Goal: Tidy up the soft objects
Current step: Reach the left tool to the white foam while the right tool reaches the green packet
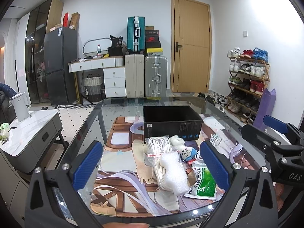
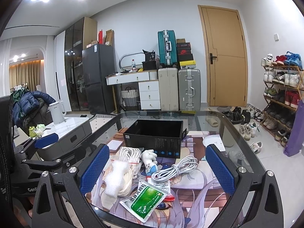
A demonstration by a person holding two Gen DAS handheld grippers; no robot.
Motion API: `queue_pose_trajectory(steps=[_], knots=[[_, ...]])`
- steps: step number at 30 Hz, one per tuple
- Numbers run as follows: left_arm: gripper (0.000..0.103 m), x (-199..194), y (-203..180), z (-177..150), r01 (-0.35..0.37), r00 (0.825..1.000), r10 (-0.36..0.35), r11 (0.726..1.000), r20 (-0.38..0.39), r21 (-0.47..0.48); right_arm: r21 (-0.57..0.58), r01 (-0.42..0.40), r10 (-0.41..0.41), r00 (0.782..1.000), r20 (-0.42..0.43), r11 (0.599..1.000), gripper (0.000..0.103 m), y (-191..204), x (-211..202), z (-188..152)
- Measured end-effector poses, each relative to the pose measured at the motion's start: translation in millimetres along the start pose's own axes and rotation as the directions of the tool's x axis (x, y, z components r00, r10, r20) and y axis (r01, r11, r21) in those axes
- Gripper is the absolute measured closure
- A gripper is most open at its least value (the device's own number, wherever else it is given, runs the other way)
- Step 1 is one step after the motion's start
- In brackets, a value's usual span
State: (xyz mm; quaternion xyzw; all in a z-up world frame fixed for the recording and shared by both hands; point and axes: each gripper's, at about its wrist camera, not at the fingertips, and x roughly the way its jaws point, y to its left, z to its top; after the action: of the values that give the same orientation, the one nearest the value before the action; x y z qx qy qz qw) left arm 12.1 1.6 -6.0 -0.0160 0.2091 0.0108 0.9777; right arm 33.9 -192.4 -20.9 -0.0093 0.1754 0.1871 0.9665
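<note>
An open black box (image 1: 172, 121) (image 2: 154, 134) stands on a printed mat on the glass table. In front of it lie a white foam piece (image 1: 175, 172) (image 2: 116, 178), white cord bundles (image 1: 158, 144) (image 2: 175, 168), a small white and blue plush toy (image 1: 185, 151) (image 2: 151, 161) and a green sachet (image 1: 204, 182) (image 2: 146, 200). My left gripper (image 1: 152, 165) is open and empty, hovering before the pile. My right gripper (image 2: 157, 169) is open and empty, also before the pile; it shows at the right edge of the left wrist view (image 1: 273, 133).
The printed mat (image 1: 121, 171) (image 2: 199, 186) covers the glass table (image 1: 117, 104) (image 2: 218, 117). A low side table with a white kettle (image 1: 20, 106) (image 2: 57, 112) stands left. Suitcases, drawers and a shoe rack (image 1: 247, 79) line the far wall.
</note>
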Motion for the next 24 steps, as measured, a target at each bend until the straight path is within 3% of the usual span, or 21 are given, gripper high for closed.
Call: queue_pose_trajectory(steps=[5,10,14,19,24], knots=[[0.000,23.3,-4.1,-8.4,0.006,0.992,-0.001,0.999,-0.125,0.042,0.031,0.006,-0.003,0.993,-0.119,1.000,0.000,-9.0,22.5,-6.6],[0.000,52.9,-9.6,-25.7,0.022,0.959,-0.001,0.997,-0.284,0.071,0.048,0.015,-0.004,0.972,-0.235,0.999,0.000,-15.5,47.6,-24.2],[0.000,67.0,-16.1,-34.7,0.010,0.947,0.026,0.994,-0.319,0.112,0.072,0.007,0.016,0.946,-0.324,0.997,0.000,-17.8,66.9,-39.6],[0.000,82.6,-21.9,-38.8,0.045,0.935,0.003,0.991,-0.356,0.125,0.129,0.023,0.031,0.917,-0.399,0.991,0.000,-27.4,82.4,-54.5],[0.000,85.5,-30.6,-29.2,0.061,0.941,-0.005,0.986,-0.337,0.154,0.165,0.037,0.034,0.912,-0.409,0.986,0.000,-35.9,86.0,-57.5]])
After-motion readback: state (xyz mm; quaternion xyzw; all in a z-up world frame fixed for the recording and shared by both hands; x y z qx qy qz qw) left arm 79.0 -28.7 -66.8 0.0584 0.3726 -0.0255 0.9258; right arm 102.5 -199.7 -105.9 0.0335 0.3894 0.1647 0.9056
